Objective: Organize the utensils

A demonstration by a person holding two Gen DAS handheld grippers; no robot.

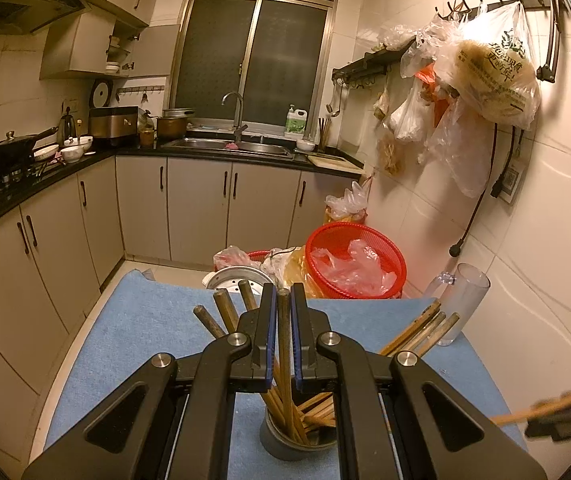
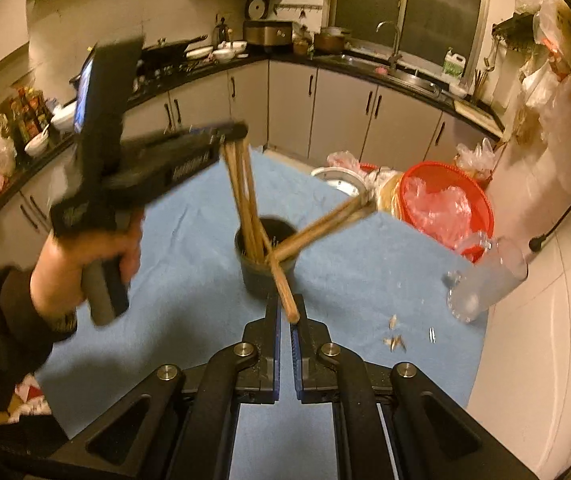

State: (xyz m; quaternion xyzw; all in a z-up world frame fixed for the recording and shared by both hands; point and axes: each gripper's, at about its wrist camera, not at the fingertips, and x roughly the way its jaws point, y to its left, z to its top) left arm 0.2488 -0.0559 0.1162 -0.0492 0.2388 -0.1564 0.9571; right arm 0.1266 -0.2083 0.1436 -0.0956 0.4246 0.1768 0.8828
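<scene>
A dark round holder (image 1: pixel 285 446) (image 2: pixel 254 280) stands on the blue cloth (image 1: pixel 145 340) (image 2: pixel 189 280) with several wooden chopsticks (image 1: pixel 417 332) (image 2: pixel 325 220) fanning out of it. My left gripper (image 1: pixel 283 292) (image 2: pixel 237 132) is shut on the upper part of one upright chopstick (image 1: pixel 283 344) (image 2: pixel 241 188) whose lower end sits in the holder. My right gripper (image 2: pixel 285 306) is shut on the top end of another chopstick (image 2: pixel 285 288) that slants down into the holder. In the left wrist view the right gripper (image 1: pixel 557 416) is a blur at the right edge.
A clear glass (image 1: pixel 465 304) (image 2: pixel 485 284) stands near the cloth's right edge by the tiled wall. Behind the table sit a red basket (image 1: pixel 355 260) (image 2: pixel 445 208) with plastic bags and a metal pot (image 1: pixel 233 280). Small scraps (image 2: pixel 395 340) lie on the cloth.
</scene>
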